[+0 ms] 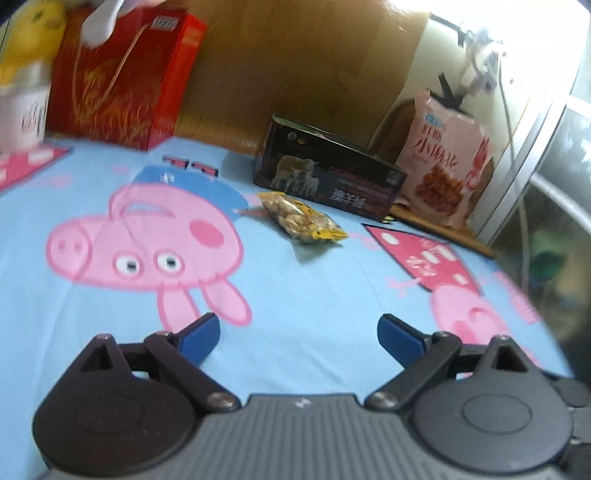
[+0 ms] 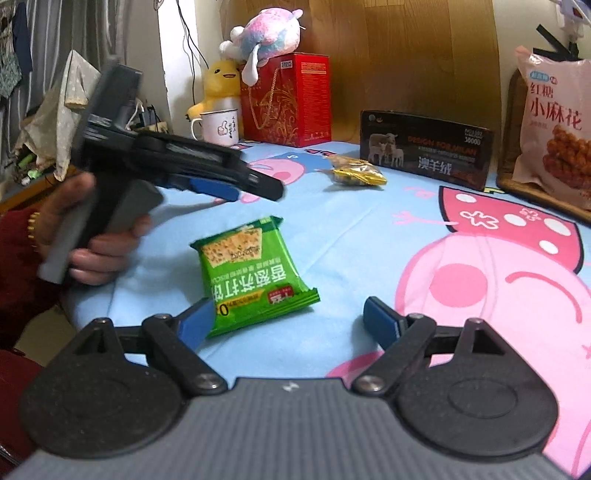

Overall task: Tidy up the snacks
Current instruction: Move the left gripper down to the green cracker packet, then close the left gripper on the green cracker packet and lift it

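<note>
A yellow packet of nuts point(image 1: 301, 218) lies on the blue cartoon sheet point(image 1: 314, 280), in front of a black box point(image 1: 328, 177); it also shows in the right wrist view point(image 2: 356, 173). A green cracker packet point(image 2: 251, 275) lies flat just ahead of my right gripper point(image 2: 290, 325), which is open and empty, its left fingertip point(image 2: 197, 323) beside the packet's near corner. My left gripper point(image 1: 299, 338) is open and empty above the sheet, well short of the nuts; in the right wrist view it point(image 2: 236, 188) is held at the left, above the sheet.
A pink bag of twists point(image 2: 554, 129) leans in a wooden tray point(image 2: 508, 129) at the right. A red gift box point(image 2: 288, 99) with a plush toy point(image 2: 264, 35) on top, a yellow plush point(image 2: 218, 85) and a white mug point(image 2: 218, 127) stand at the back left.
</note>
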